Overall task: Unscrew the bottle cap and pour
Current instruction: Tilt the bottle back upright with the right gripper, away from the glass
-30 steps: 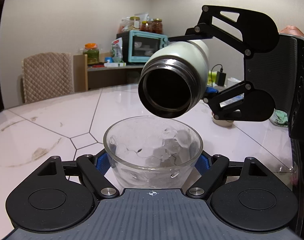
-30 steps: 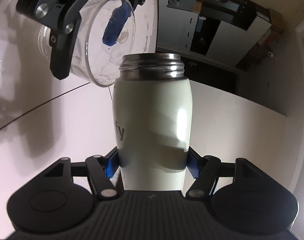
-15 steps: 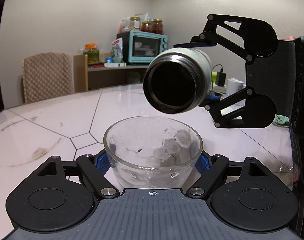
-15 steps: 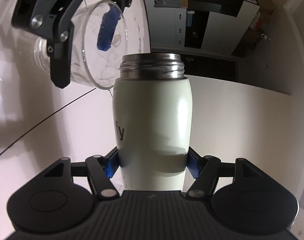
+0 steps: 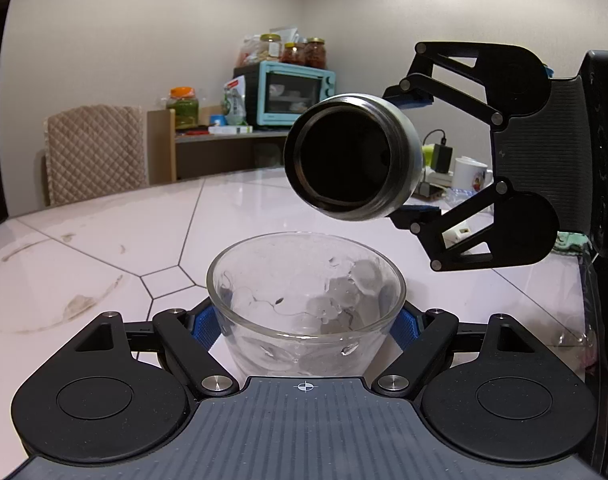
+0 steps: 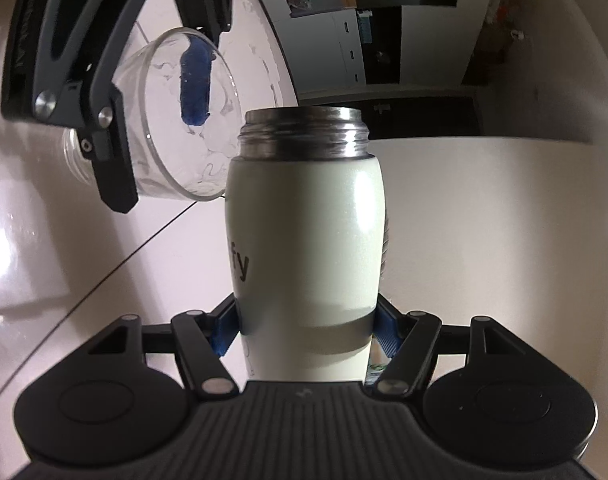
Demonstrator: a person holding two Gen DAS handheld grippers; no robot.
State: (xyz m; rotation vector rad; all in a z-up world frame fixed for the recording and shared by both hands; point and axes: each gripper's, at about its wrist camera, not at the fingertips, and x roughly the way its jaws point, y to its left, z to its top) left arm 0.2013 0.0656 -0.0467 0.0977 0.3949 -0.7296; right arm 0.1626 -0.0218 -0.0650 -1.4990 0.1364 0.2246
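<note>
My left gripper [image 5: 306, 320] is shut on a clear glass bowl [image 5: 304, 280] that stands on the white marble table [image 5: 104, 248]; the bowl [image 6: 176, 120] holds some clear liquid or ice. My right gripper [image 6: 306, 326] is shut on a pale green steel bottle [image 6: 308, 240] with no cap on its threaded neck. In the left wrist view the bottle [image 5: 352, 160] is tipped on its side above the bowl's far rim, its dark open mouth facing me, with the right gripper [image 5: 414, 154] behind it. No stream shows. The cap is not in view.
A padded chair [image 5: 92, 148] stands at the table's far left edge. A shelf behind holds a teal toaster oven [image 5: 292, 92] and jars. A white mug [image 5: 470, 172] and a charger sit on the table's far right. Dark cabinets [image 6: 384, 40] show in the right wrist view.
The bottle has moved right and up a little and turned its mouth more toward the left camera. The bowl and left gripper have not moved.
</note>
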